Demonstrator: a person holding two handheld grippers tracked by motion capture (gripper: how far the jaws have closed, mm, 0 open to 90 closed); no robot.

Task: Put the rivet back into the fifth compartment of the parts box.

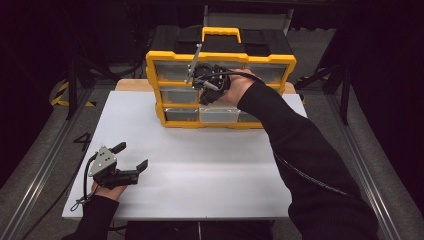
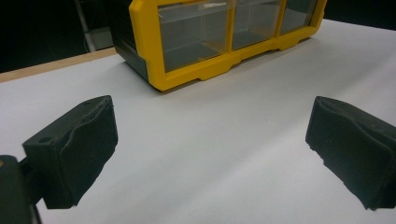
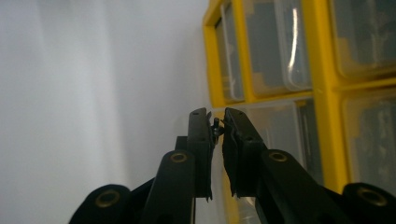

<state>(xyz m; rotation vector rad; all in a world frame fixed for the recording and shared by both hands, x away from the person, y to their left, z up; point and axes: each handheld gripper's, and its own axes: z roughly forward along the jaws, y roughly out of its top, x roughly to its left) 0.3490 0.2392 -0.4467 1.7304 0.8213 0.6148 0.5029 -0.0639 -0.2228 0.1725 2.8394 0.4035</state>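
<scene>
Right hand-held gripper (image 3: pixel 217 122), seen along its own two black jaws, is clenched almost fully, and a tiny dark piece, perhaps a small screw or pin (image 3: pixel 216 125), is pinched between the jaw tips; it is too small to name with certainty. Just behind those tips stands the yellow-framed organiser (image 1: pixel 220 85) with its clear plastic drawers (image 3: pixel 275 46). From the high view, this hand-held gripper (image 1: pixel 207 82) is held up in front of the organiser's middle drawers, the person's dark sleeve (image 1: pixel 300 150) reaching across the white tabletop (image 1: pixel 200 170). The organiser sits at the far edge of the tabletop, a yellow handle (image 1: pixel 221 34) on its black top. The left hand-held gripper (image 1: pixel 132 157) rests low near the front left corner of the tabletop, well apart from the organiser, its jaws spread wide with nothing between them; its own view shows bare white tabletop (image 2: pixel 210 154) between the two black pads (image 2: pixel 79 144).
</scene>
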